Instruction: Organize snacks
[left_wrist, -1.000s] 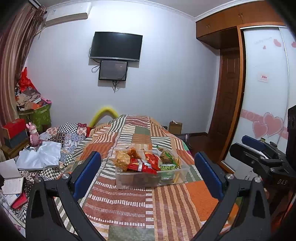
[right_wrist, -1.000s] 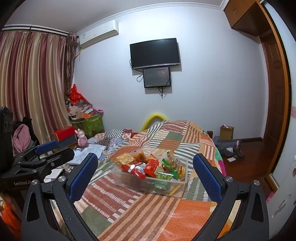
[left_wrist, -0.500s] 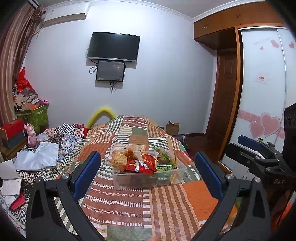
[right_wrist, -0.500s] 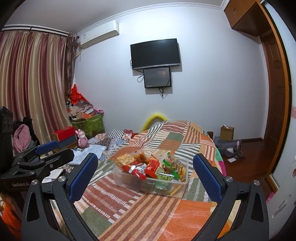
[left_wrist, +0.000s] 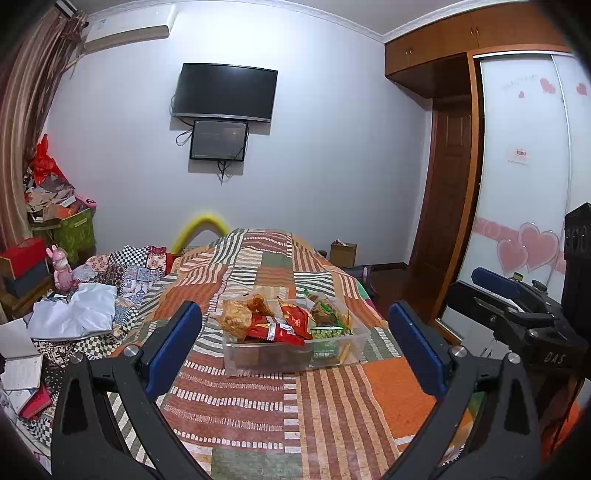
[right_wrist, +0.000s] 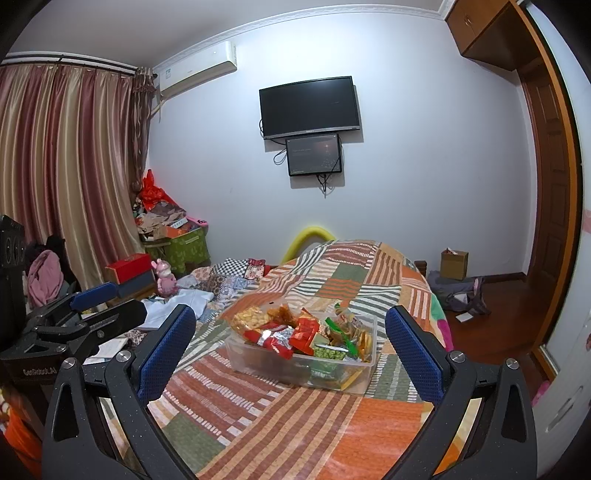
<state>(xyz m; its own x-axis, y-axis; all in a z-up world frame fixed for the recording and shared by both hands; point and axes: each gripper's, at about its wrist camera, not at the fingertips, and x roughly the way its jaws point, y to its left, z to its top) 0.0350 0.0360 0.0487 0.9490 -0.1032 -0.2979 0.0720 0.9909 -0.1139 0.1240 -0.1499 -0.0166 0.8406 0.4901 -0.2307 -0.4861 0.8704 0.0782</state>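
Clear plastic bin (left_wrist: 295, 349) of snack packets (left_wrist: 280, 325) sat on the patchwork bedspread (left_wrist: 258, 398), framed by the left gripper (left_wrist: 295, 343), spread wide and empty. Right wrist view: the right gripper (right_wrist: 290, 347) was likewise parted; packet labels were illegible, lower packets hidden.

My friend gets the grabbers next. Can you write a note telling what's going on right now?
Left gripper: open, empty, held back from the bin.
Right gripper: open, empty, also held back.
Snacks: all piled loose in the clear bin on the patchwork blanket. Red packs sit in the middle, green ones at the right, orange crisps at the left.
Done: nothing sorted that I can see.
Left: everything. Probably reach in, grab one pack at a time and group them.
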